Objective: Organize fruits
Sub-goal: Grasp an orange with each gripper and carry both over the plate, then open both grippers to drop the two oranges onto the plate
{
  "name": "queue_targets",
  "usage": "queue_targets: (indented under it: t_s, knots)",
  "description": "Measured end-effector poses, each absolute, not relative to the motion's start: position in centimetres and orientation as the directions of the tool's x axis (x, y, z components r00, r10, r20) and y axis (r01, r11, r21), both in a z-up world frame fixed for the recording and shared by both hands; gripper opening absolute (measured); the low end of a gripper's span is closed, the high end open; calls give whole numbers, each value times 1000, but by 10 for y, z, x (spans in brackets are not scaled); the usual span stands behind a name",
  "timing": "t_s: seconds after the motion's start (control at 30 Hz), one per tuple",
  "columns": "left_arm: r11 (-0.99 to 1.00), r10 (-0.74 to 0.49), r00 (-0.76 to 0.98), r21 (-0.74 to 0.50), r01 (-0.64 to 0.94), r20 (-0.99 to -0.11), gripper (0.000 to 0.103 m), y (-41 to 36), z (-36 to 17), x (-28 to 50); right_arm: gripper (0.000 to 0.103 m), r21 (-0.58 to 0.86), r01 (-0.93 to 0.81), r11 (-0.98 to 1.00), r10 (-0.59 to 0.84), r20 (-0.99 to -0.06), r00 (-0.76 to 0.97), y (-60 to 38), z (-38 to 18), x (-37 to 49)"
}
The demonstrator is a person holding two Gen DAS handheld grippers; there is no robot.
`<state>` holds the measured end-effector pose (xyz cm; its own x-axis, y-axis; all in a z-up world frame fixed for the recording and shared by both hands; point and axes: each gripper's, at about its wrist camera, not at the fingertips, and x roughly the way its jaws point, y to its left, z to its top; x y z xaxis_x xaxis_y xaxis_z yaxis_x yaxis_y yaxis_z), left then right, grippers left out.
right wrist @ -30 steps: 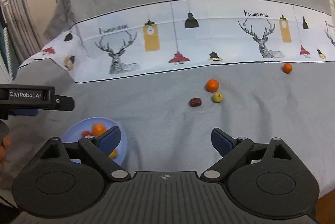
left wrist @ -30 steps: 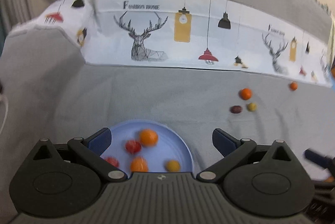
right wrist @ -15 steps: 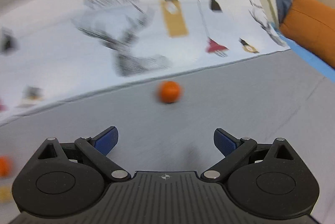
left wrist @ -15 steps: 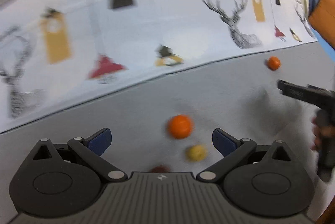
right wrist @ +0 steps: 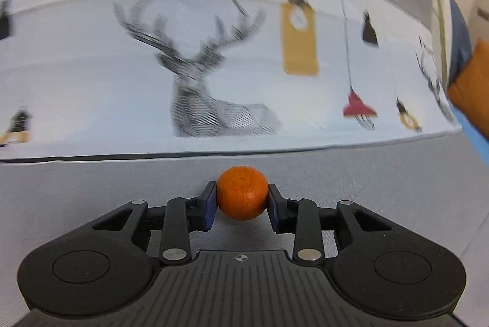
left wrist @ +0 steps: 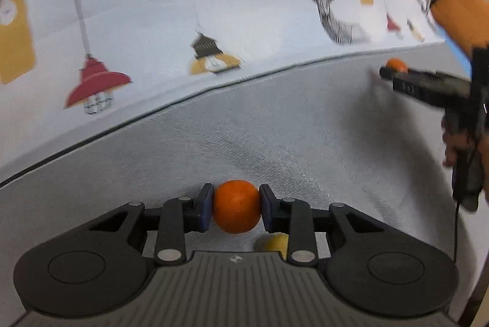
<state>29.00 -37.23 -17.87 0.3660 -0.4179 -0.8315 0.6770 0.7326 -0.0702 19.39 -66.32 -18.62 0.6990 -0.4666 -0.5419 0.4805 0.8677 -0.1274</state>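
Left wrist view has my left gripper (left wrist: 236, 206) closed narrow around a small orange fruit (left wrist: 236, 206), blue pads (left wrist: 207, 206) pressed on its two sides at about the widest part, which I judge the right place to hold a ball like this. It looks light, firm and a little waxy, so I expect it to squirt forward if squeezed off-centre; a gentle, level pinch should do. Just behind the right finger a yellow fruit (left wrist: 276, 241) lies on the grey bedspread (left wrist: 275, 137), half hidden by the linkage. Farther out, my right gripper (right wrist: 242, 197) also pinches a second orange fruit (right wrist: 242, 197), its skin rougher and duller, held nearer the fingertips, so that grip seems less secure. It sits low over the cloth, though whether it touches I cannot tell. Beyond runs the printed white band (right wrist: 214, 67) with deer and lamps
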Motion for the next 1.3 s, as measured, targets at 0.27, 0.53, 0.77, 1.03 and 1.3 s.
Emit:
queue_targets:
  t_s: [0.27,0.53,0.77,1.03,1.3]
  knots:
    - [758,-453,397,-111,643,-798,35,-263,-146,284,35,-106,261,960,-278,-497,822,-570,-134,181]
    - [908,-228,518,12,419,-824,35,-122,-87,244,35,141,-21,990,92,-522,848,-427,-97,151]
    - [908,-162,402,24,419,-901,35,-74,-107,205,35,201,-433,879,454,-632,628,-306,-107,110]
    - [880,-277,462,-29,473,-842,35,-43,-120,205,35,96,-607,789,455,-755,473,-248,-110,151]
    - [900,-170,603,127,418,-780,102,-57,-107,163,80,67,-637,768,492,-698,520,-231,-107,101]
